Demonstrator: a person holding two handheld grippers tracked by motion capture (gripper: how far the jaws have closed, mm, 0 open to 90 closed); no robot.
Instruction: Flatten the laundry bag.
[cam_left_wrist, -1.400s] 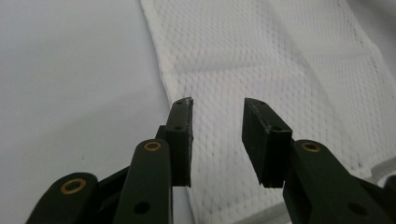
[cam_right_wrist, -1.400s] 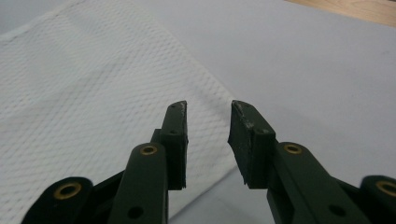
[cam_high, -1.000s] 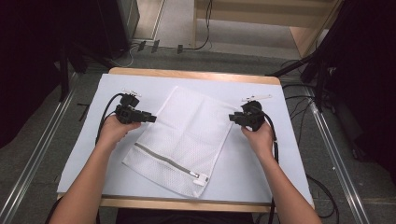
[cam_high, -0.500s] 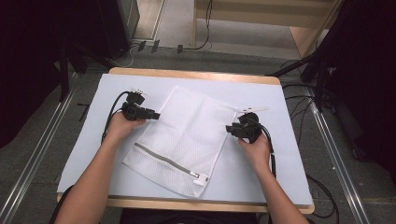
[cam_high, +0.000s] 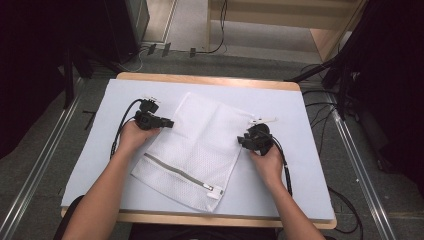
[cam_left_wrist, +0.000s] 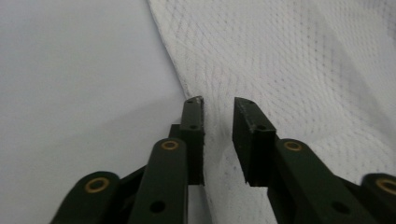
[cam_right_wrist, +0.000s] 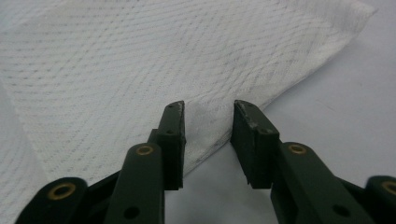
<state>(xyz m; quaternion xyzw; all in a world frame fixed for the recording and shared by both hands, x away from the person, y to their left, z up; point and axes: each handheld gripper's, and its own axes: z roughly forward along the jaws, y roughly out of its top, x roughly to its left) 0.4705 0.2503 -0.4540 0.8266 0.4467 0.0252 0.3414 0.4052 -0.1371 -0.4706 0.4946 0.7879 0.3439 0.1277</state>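
My left gripper (cam_left_wrist: 218, 103) has just been closing, and its jaws now stand narrow astride the left edge of the mesh bag (cam_high: 197, 150), with that edge running up between them; a gap shows on either side, so the pads do not yet press on the mesh. I judge this the start of a pinch on that edge. My right gripper (cam_right_wrist: 208, 106) also stands narrow, its jaws astride the bag's right edge near the far corner, mesh between them but daylight at both pads, so nothing is held there either.

The bag lies flat and slanted on the middle of the surface (cam_high: 90, 150), its zip (cam_high: 176, 171) across the end nearest me and the white pull tab (cam_high: 216, 192) at the near right corner.

Against the picture from a second ago, both hands have come down and in toward the bag: the left gripper (cam_high: 159, 121) sat just off the bag's left edge and now overlaps it, while the right gripper (cam_high: 251, 140) has slid nearer to me along the right edge. The bag itself has not shifted. To my mind both edges are lined up for a two-handed lift or fold, once the jaws finish closing
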